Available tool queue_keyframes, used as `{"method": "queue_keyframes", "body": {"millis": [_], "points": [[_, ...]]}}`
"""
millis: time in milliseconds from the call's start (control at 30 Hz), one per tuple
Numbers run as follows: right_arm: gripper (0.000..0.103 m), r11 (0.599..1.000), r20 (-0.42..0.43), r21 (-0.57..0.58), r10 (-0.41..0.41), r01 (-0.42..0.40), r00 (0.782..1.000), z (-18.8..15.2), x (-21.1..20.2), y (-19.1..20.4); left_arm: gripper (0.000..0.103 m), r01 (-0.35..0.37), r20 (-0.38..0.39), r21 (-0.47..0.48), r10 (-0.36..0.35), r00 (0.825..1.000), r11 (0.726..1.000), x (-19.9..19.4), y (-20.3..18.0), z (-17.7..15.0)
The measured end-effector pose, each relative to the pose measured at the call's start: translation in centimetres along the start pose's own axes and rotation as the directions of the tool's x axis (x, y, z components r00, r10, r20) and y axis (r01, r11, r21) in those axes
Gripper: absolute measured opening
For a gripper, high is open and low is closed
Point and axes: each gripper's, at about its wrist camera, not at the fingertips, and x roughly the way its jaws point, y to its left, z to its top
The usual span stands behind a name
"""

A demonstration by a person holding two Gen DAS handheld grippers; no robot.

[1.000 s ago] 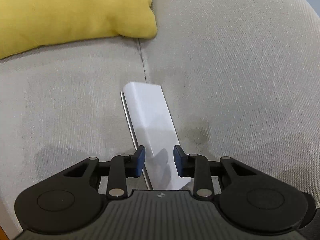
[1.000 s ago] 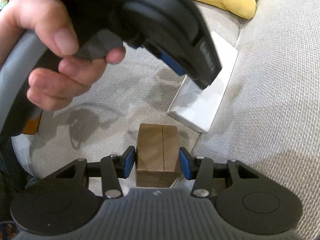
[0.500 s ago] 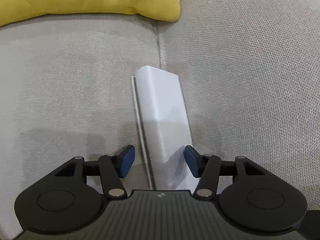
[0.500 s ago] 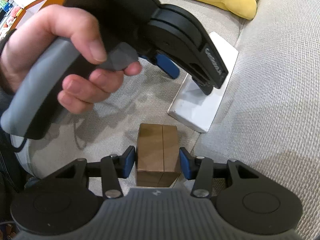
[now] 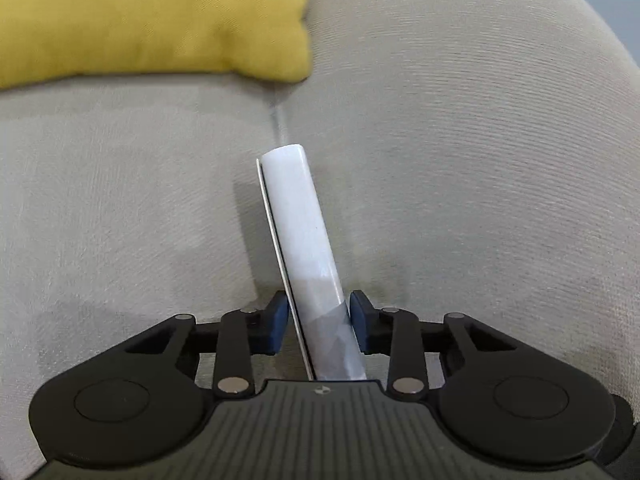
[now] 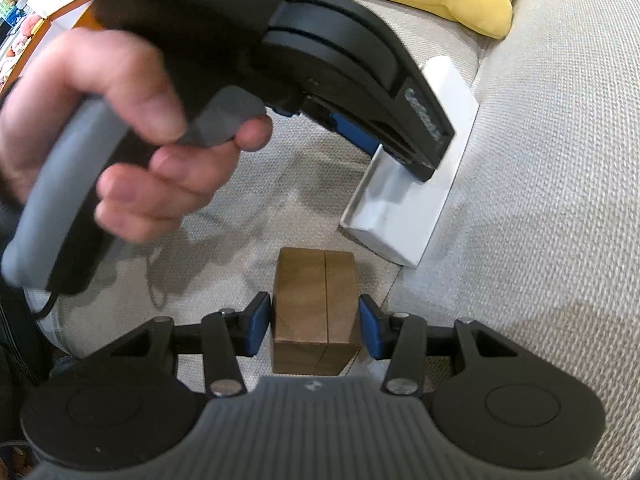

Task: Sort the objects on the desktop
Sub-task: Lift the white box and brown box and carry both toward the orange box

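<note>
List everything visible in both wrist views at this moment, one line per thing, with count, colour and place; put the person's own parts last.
Flat rectangular white box: one, white, tipped onto its long edge on the sofa seat, between the left gripper's pads.
Wooden block: one, brown with a centre seam, clamped between the right gripper's pads.
Square fabric cushion: one, yellow, at the back of the sofa.
Woven fabric sofa: one, light grey, under everything.
Cluttered orange-edged surface: one, far upper left in the right wrist view, contents too small to tell.
Left gripper: one, black with blue pads, jaws just closing on the box.
Right gripper: one, black with blue pads.
Hand: one, holding the left gripper's grey handle.
</note>
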Motion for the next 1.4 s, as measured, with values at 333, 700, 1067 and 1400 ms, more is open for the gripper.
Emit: {"method": "queue_keyframes", "body": {"millis": [333,700,1067,1400], "points": [[0.050,1.000,0.000,-0.005,-0.002,0.002,1.000,0.2,0.3,-0.1,0.037,-0.055,-0.020,-0.048,0.054,0.998,0.997,3.0,0.7,1.8],[0.049,0.999,0.011,-0.032,-0.032,0.032,0.999,0.2,0.3,0.5,0.033,-0.073,0.032,0.002,0.073,0.997,0.997,-1.5,0.1,1.6],[0.049,0.998,0.079,-0.017,-0.059,0.061,0.995,-0.5,-0.7,1.8,0.033,-0.054,0.154,0.094,0.039,0.987,0.994,-13.5,-1.8,-3.6],[0.049,0.997,0.229,-0.027,-0.061,0.069,0.971,-0.6,-5.4,6.6,0.033,-0.142,0.279,0.249,0.069,0.958,0.958,-22.6,-1.2,-8.6]]}}
